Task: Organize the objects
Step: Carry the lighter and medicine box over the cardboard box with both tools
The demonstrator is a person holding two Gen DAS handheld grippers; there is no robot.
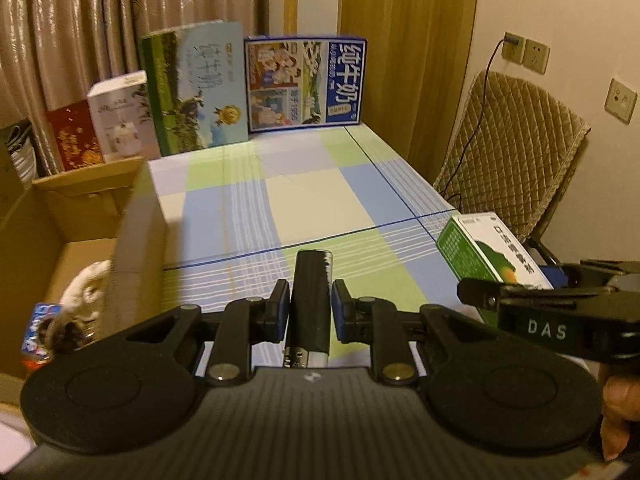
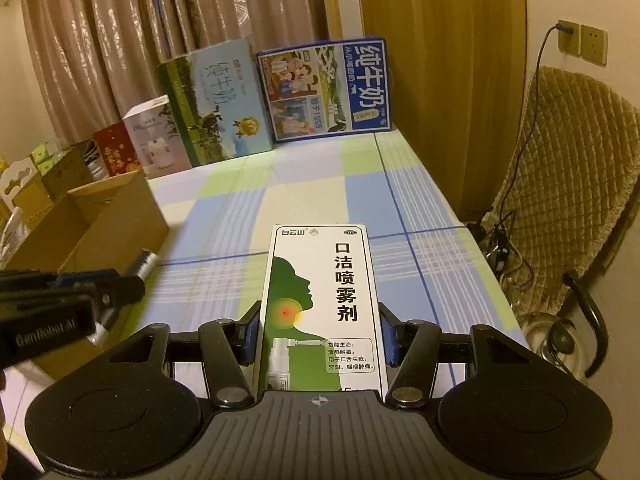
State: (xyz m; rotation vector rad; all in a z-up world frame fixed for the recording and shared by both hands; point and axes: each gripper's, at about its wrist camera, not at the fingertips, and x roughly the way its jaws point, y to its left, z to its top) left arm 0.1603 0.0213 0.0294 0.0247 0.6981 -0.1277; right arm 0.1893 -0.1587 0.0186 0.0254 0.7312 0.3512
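My left gripper [image 1: 310, 308] is shut on a black cylinder with a silver end [image 1: 312, 276], held lengthwise above the checked tablecloth [image 1: 320, 196]. Beside it on the left stands an open cardboard box [image 1: 136, 220] holding a white fluffy item [image 1: 90, 284] and a blue snack pack [image 1: 40, 328]. My right gripper [image 2: 320, 332] is shut on a white and green throat-spray carton [image 2: 320, 300], pads pressing both long sides. That carton [image 1: 492, 248] and right gripper [image 1: 480, 294] show at the right of the left wrist view. The left gripper [image 2: 120, 284] appears at the left of the right wrist view.
Two large milk cartons [image 1: 304, 84] [image 1: 200, 88], a white box [image 1: 120, 116] and a red box [image 1: 74, 140] line the table's far edge before curtains. A quilted chair [image 2: 572, 184] with cables stands right of the table. More boxes [image 2: 36, 184] sit far left.
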